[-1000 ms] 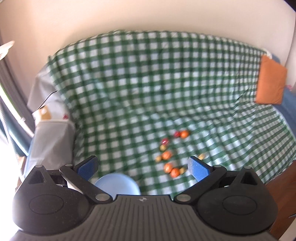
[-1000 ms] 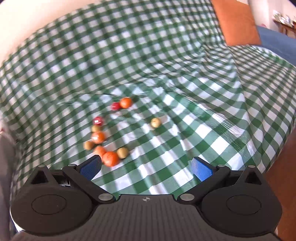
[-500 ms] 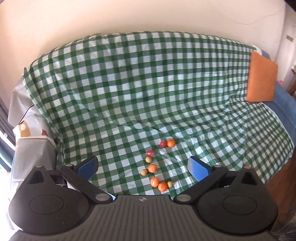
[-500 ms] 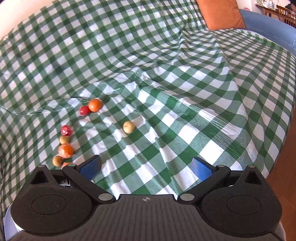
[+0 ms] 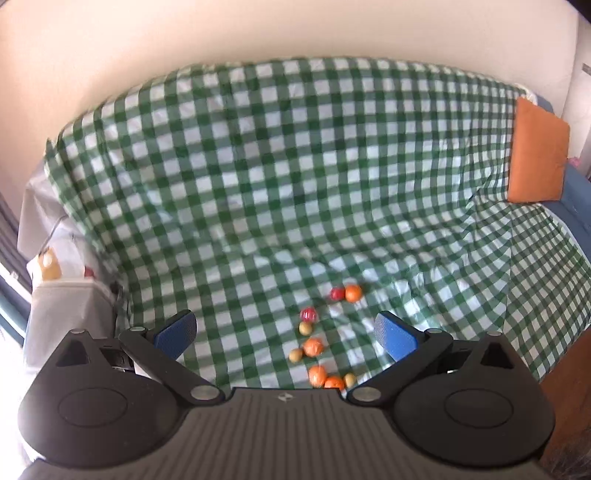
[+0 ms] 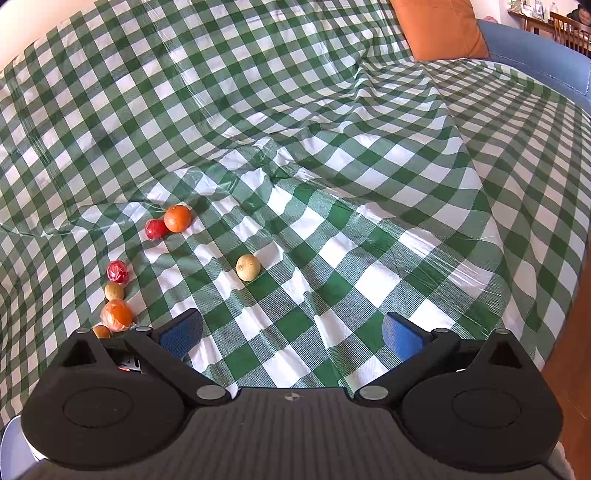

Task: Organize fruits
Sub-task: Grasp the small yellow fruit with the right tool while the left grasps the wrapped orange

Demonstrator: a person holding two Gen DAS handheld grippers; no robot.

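Several small fruits lie on a green checked cloth (image 5: pixel 258 184). In the right wrist view an orange (image 6: pixel 177 218) touches a red fruit (image 6: pixel 156 229), a second red fruit (image 6: pixel 118 271) lies lower left, and a lone yellow fruit (image 6: pixel 248 267) lies apart in the middle. Another orange (image 6: pixel 116 314) sits beside my left finger. My right gripper (image 6: pixel 291 334) is open and empty, just short of the yellow fruit. In the left wrist view the fruits form a loose column, with an orange (image 5: pixel 313 347) midway. My left gripper (image 5: pixel 286 332) is open, empty and held above them.
An orange cushion (image 6: pixel 439 29) leans on a blue sofa arm (image 6: pixel 543 62) at the far right. A white covered box (image 5: pixel 70 299) stands left of the cloth. A pale blue rim (image 6: pixel 11 435) shows at the right wrist view's lower left. A wooden floor (image 6: pixel 576 350) lies beyond the cloth's right edge.
My right gripper has moved forward and right, nearer the lone yellow fruit; the lowest oranges have slid behind it. My left gripper has pulled back and up, and the blue bowl has left its view.
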